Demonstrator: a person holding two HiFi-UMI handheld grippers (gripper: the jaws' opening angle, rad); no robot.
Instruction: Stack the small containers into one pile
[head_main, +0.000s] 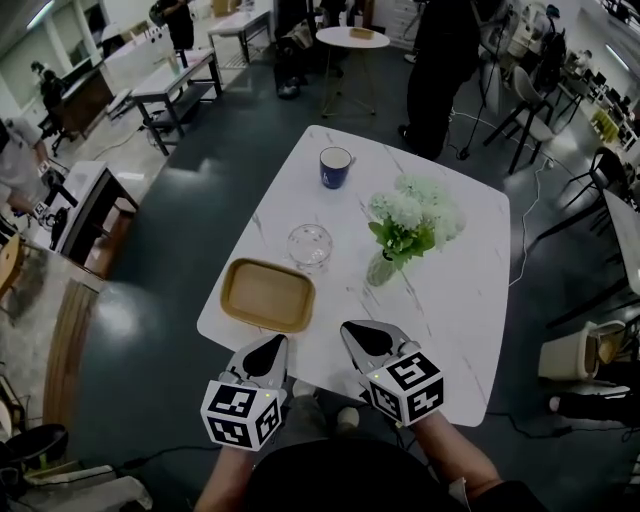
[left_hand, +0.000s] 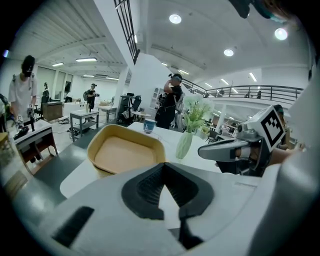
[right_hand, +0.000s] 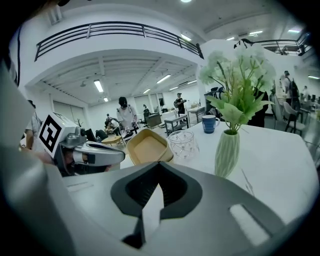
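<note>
A tan, shallow rectangular container (head_main: 268, 294) lies near the white marble table's (head_main: 455, 300) front left edge. Just behind it stands a small clear glass bowl (head_main: 309, 245). My left gripper (head_main: 265, 352) hovers at the front edge, right in front of the tan container (left_hand: 125, 152), shut with nothing in it. My right gripper (head_main: 365, 338) is beside it, also shut and empty. It points toward the glass bowl (right_hand: 182, 145) and the tan container (right_hand: 147, 146). Each gripper shows in the other's view: the right gripper (left_hand: 220, 150) and the left gripper (right_hand: 100, 155).
A blue mug (head_main: 335, 167) stands at the table's far side. A pale green vase of white flowers (head_main: 400, 235) stands right of the bowl, close ahead of my right gripper. People, desks and chairs surround the table on the dark floor.
</note>
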